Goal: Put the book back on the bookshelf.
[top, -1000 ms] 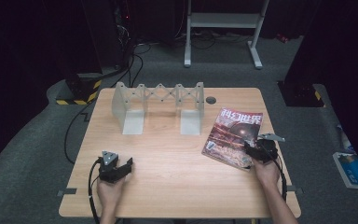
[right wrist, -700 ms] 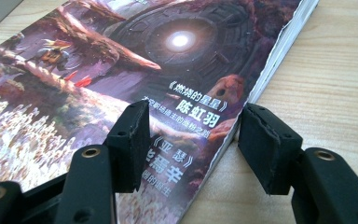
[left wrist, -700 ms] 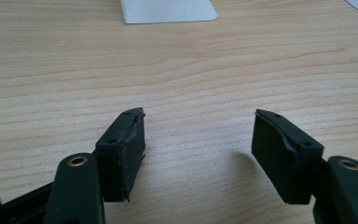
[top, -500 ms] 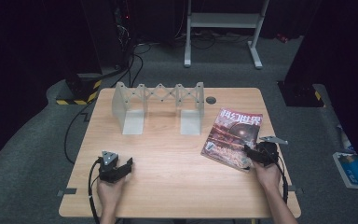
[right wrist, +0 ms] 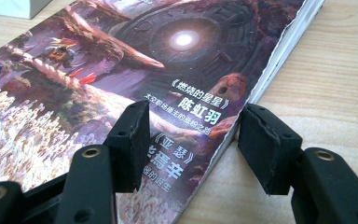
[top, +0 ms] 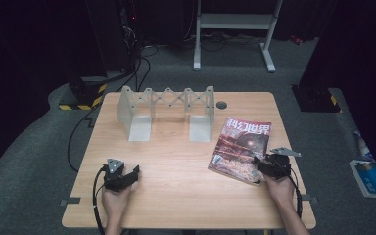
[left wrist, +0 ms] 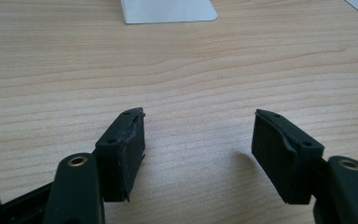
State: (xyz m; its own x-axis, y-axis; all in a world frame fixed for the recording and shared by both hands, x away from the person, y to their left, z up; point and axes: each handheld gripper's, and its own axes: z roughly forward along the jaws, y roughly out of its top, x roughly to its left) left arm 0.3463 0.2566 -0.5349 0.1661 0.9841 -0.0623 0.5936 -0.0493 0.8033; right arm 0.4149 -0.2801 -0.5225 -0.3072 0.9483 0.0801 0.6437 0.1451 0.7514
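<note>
Magazine [top: 242, 151] lay flat on the table [top: 176, 161] at about four o'clock in the high view, its cover up and its near corner pointing toward the person. At that corner sat the right hand-held gripper [top: 260, 166], held low by the right hand [top: 280, 188], forearm coming in from the bottom edge. At about seven o'clock the left hand-held gripper [top: 133, 174] rested on bare wood, well apart from the magazine. A white folding book rack [top: 166, 110] stood at twelve o'clock.

In the left gripper view, the left hand-held gripper [left wrist: 198, 140] had its jaws wide apart with nothing between them, just wood grain, and a rack foot [left wrist: 168, 11] at twelve o'clock.

In the right gripper view, the right hand-held gripper [right wrist: 193, 140] had its jaws spread wide and level, straddling the magazine's [right wrist: 121, 79] near edge: one jaw lay over the cover, the other stood on the table just beside the page edge. Neither pad seemed to press on it, so nothing was gripped yet.

Judging from this, the step was the approach to pick up the magazine. The next move would call for getting a jaw under the edge, then closing.
</note>
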